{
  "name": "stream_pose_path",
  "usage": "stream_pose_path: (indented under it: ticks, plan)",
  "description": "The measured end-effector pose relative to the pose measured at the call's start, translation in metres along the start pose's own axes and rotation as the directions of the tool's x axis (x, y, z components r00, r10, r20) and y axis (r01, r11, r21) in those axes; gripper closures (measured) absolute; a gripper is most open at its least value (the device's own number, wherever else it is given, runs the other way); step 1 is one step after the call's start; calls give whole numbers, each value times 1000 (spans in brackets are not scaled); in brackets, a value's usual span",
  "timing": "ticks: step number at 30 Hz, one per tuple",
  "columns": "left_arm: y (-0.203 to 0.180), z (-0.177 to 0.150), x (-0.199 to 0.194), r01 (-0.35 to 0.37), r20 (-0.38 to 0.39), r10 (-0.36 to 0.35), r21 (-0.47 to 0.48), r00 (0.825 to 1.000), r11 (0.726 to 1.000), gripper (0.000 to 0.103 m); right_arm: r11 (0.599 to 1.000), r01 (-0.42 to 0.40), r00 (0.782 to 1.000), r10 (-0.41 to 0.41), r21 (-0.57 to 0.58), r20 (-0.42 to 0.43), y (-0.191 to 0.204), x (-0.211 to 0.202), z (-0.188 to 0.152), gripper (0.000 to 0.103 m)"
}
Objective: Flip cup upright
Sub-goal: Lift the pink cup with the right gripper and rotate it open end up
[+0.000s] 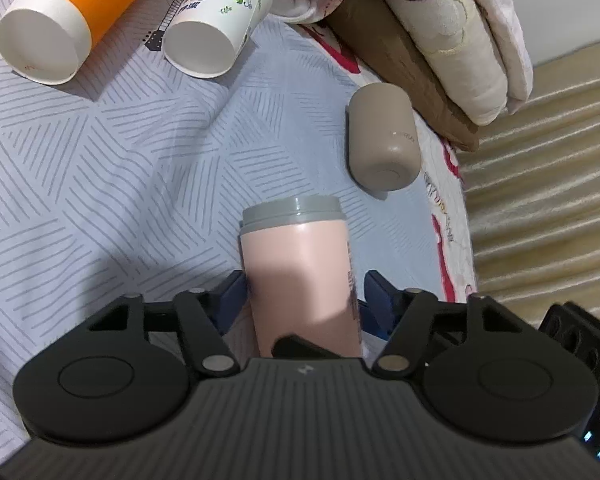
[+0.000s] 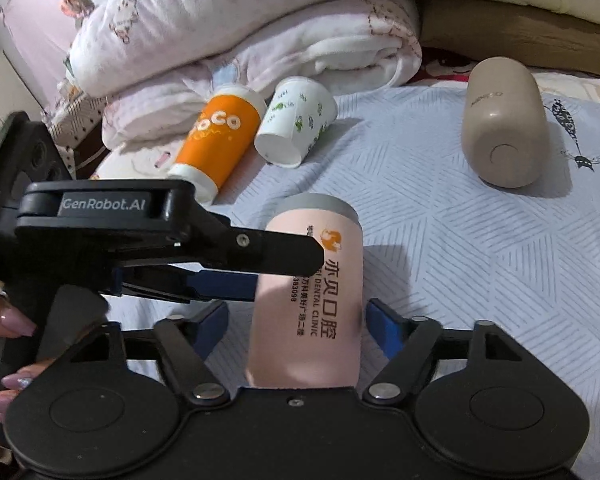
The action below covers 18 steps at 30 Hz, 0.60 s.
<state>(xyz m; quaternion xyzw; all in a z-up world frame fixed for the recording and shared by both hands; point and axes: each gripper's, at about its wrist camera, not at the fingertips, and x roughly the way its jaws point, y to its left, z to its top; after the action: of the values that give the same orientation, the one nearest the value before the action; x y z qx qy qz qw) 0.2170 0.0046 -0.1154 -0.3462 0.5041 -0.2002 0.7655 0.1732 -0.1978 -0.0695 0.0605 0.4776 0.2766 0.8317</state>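
Note:
A pink cup with a grey lid (image 1: 300, 272) lies on the striped bedsheet, lid end pointing away. It also shows in the right wrist view (image 2: 312, 300), with printed dental clinic text on its side. My left gripper (image 1: 304, 300) has its blue fingers on both sides of the cup body, closed against it. In the right wrist view the left gripper's finger (image 2: 260, 254) reaches across from the left onto the cup. My right gripper (image 2: 300, 328) straddles the same cup lower down, its blue fingers (image 2: 384, 324) standing just off the cup's sides.
An orange paper cup (image 2: 216, 140) and a white leaf-print paper cup (image 2: 296, 124) lie on their sides at the back. A beige tumbler (image 2: 504, 124) lies at right. Folded blankets (image 2: 240, 28) pile up behind. The bed edge (image 1: 466, 240) is at right in the left wrist view.

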Motion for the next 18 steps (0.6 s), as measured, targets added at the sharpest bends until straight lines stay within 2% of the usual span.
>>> stream_pose_path:
  ticks: [2, 10, 15, 18]
  plan:
    - [0, -1, 1, -4, 5, 4, 13, 1000, 1000, 43, 1000, 14, 1000, -14, -10, -18, -1, 6, 1, 34]
    - [-7, -6, -1, -17, 23, 16, 57, 1000, 998, 43, 1000, -3, 1000, 3, -4, -30, -4, 6, 3, 34]
    - [-25, -13, -10, -56, 56, 47, 174, 997, 983, 43, 999, 2, 1000, -3, -46, -15, 1, 2, 0, 35]
    - [-42, -20, -17, -115, 107, 88, 288, 990, 951, 44, 998, -1, 1000, 1, -68, 6, 4, -1, 0, 35]
